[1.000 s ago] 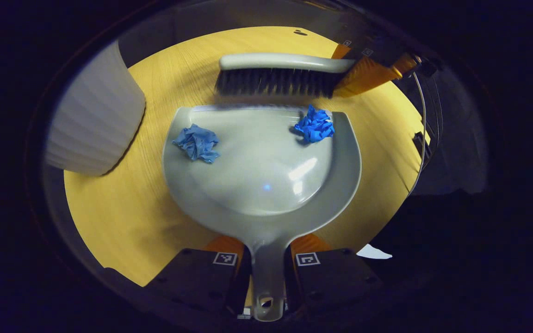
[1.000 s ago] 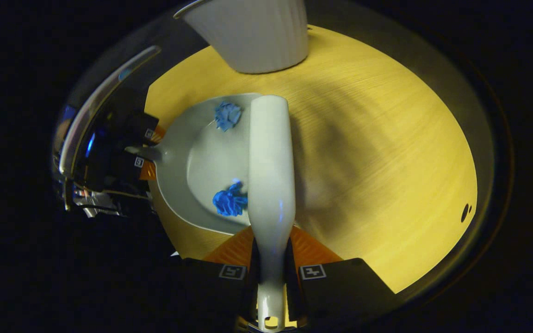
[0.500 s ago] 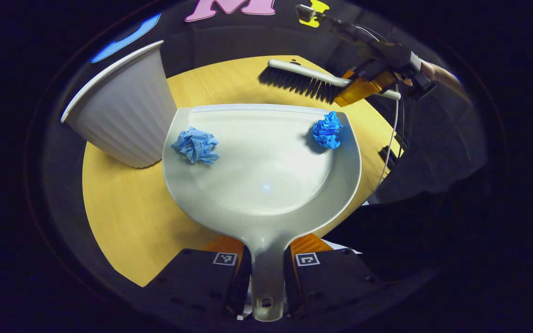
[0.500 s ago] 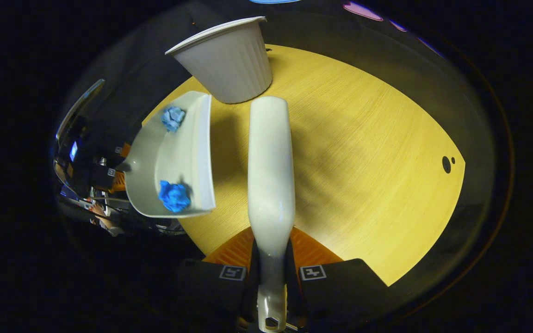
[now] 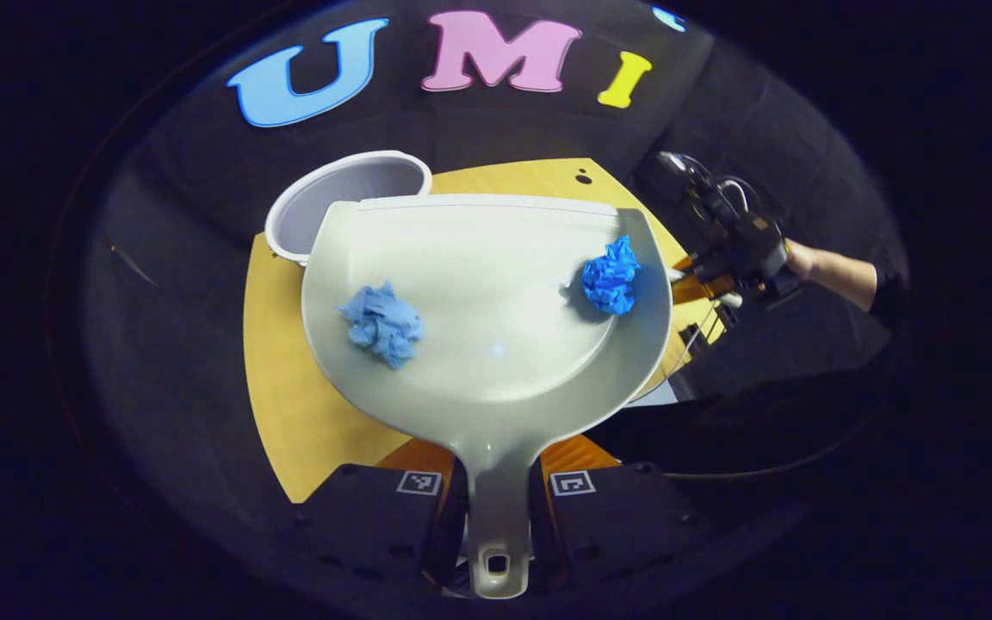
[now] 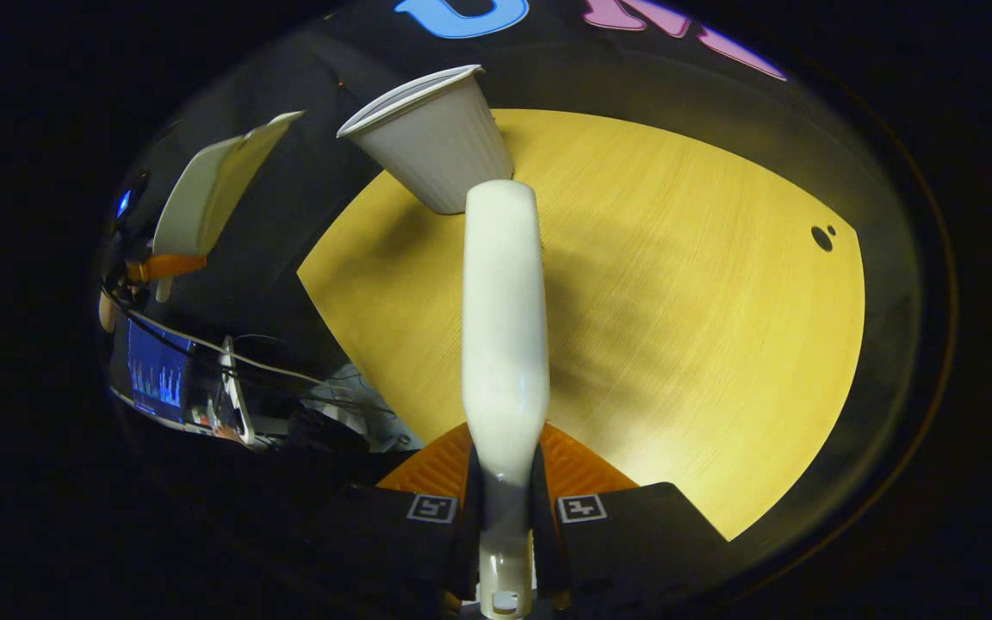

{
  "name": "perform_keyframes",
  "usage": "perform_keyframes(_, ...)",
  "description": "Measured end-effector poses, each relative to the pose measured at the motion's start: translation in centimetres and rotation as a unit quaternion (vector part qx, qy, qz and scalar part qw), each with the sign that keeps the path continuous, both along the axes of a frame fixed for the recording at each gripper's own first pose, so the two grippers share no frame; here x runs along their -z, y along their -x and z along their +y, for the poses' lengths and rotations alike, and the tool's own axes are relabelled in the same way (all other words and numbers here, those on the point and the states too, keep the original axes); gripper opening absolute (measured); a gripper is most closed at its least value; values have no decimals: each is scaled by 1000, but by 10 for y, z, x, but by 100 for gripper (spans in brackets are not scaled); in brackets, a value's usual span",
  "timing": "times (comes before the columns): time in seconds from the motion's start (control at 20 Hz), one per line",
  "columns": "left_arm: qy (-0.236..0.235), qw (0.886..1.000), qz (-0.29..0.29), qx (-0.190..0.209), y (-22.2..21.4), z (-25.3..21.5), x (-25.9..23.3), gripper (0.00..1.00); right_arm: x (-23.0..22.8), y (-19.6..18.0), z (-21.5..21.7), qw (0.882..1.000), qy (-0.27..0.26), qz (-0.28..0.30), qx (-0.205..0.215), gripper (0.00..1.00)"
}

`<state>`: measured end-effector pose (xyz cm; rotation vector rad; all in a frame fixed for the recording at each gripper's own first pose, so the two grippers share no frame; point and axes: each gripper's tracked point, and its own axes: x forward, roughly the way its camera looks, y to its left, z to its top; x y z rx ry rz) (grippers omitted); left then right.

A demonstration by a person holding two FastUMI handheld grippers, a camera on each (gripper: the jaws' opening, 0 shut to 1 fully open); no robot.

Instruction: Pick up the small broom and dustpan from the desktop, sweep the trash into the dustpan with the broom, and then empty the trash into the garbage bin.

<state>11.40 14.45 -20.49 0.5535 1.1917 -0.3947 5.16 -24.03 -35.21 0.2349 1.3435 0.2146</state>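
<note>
Dustpan (image 5: 496,344) handle between left claw (image 5: 496,508) fingers.

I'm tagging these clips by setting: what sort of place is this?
Probably a staged recording booth, not a home: black cloth wall behind a bare wooden desktop, a white garbage bin standing on it, and a monitor with cables alongside.

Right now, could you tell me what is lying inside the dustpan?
Two crumpled blue paper wads lie in the dustpan: a paler wad left of centre and a brighter wad by the right wall. The dustpan hides part of the bin behind it.
</note>
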Motion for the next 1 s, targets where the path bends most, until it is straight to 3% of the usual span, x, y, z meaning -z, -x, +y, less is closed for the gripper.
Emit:
perform_keyframes(0.25,-99,992,-33,-64,-91,52,-11,29,-8,8,-3,998,-16,-30,52,28)
perform_keyframes(0.45,-186,980,-45,-55,-173,55,0,29,-11,14,-5,995,2,-51,86,28)
perform_keyframes(0.55,-227,973,-31,-32,-201,46,13,29,-21,18,-3,993,-19,-62,99,28)
perform_keyframes(0.7,-319,948,-16,16,-217,34,25,30,-19,21,0,990,-35,-69,118,28)
perform_keyframes(0.9,-371,927,10,59,-208,23,16,29,-5,28,-3,990,-31,-66,118,28)
perform_keyframes(1.0,-403,911,17,84,-210,24,16,29,-2,34,-3,990,-39,-62,124,28)
